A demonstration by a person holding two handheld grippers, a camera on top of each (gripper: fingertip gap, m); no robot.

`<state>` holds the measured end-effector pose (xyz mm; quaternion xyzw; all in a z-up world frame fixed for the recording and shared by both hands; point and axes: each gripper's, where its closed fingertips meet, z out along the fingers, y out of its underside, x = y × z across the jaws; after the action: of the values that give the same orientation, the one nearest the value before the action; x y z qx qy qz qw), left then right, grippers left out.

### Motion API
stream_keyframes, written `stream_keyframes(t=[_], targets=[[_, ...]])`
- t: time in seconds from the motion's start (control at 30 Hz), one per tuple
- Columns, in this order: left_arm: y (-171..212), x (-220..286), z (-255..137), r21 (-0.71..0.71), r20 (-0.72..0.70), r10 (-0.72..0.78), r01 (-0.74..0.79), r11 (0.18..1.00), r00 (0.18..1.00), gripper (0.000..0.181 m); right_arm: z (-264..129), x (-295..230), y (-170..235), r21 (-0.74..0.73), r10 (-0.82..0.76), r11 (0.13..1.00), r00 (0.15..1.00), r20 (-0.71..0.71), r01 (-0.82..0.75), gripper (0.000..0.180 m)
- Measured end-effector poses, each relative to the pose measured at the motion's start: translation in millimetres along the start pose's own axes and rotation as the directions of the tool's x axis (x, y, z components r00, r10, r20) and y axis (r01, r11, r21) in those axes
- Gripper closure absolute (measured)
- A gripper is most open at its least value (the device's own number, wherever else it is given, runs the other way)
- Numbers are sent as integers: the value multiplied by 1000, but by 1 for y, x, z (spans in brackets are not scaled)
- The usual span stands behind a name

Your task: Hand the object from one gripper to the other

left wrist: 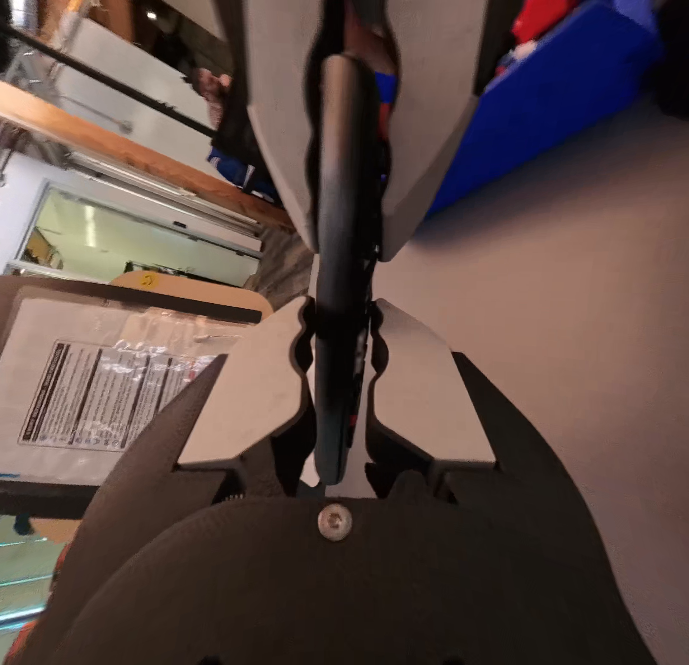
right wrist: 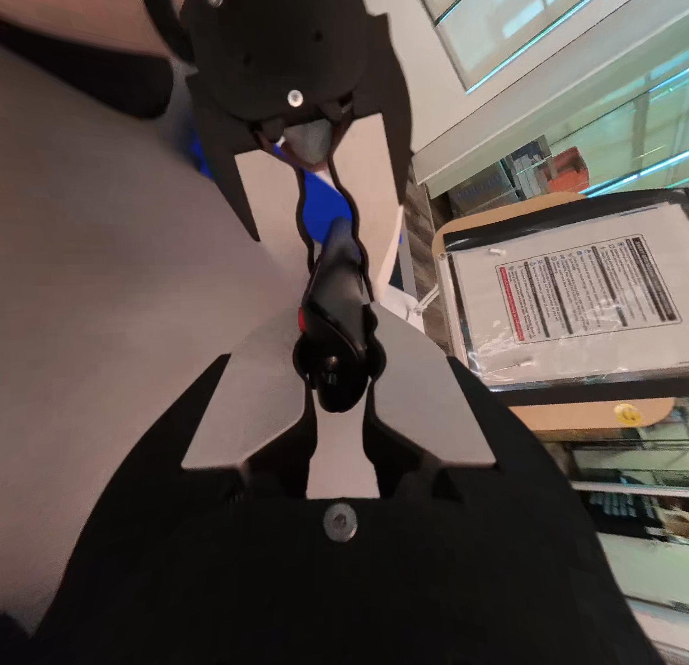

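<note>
A black remote control (left wrist: 343, 200) with a red button hangs in the air between my two grippers, which face each other. In the left wrist view my left gripper (left wrist: 341, 311) is shut on its near end, both pads touching it. My right gripper (left wrist: 350, 250) comes in from the top and closes around the far end. In the right wrist view my right gripper (right wrist: 337, 311) is shut on the remote (right wrist: 335, 349), red button on the left. The left gripper (right wrist: 337, 274) holds the other end from above.
A grey table top (left wrist: 540, 349) lies behind the grippers. A blue bin (left wrist: 540, 106) with red items stands on it. A box with a printed sheet under plastic (right wrist: 578, 300) sits beside the table, with a glass-fronted cabinet (right wrist: 559, 69) beyond it. Only a small space, under 4 cm, lies between the two pairs of fingers.
</note>
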<state>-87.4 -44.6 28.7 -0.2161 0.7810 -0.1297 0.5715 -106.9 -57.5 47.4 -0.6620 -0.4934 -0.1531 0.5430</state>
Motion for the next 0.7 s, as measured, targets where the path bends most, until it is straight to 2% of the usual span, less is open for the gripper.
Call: stream_keyframes(t=[0.07,0.13,0.17,0.23,0.3,0.37,0.43,0.53,0.6,0.7], targets=[[3,3,6,-35,8,18,-18,999,1000,155,1,-2,4,-55,-59,997,998,-8,58,151],[3,-5,7,-27,38,-42,43,999,998,156,-1,11,0,-34,-109,994,987,-118,105,144],[1,-11,7,-1,50,-108,108,994,993,155,-5,22,-5,-7,-119,993,972,-202,120,140],[0,-30,2,66,88,-274,269,961,958,156,-18,44,-17,61,-89,991,931,-353,117,121],[-1,-54,-7,164,109,-481,462,872,870,156,-38,62,-31,142,-67,977,864,-498,158,116],[-5,-73,-20,292,34,-690,653,699,723,156,-56,71,-45,208,-61,949,785,-617,238,116],[-10,-88,-34,380,-125,-843,810,447,524,156,-61,70,-52,190,-108,929,725,-680,317,115],[-9,-103,-49,409,-364,-904,911,63,226,155,-38,51,-54,54,-298,892,675,-675,448,112],[-5,-105,-51,352,-449,-890,931,-98,75,155,-17,36,-52,-6,-393,862,662,-638,506,108],[1,-105,-50,297,-500,-863,922,-249,-72,155,7,28,-46,-105,-482,832,617,-622,545,100]])
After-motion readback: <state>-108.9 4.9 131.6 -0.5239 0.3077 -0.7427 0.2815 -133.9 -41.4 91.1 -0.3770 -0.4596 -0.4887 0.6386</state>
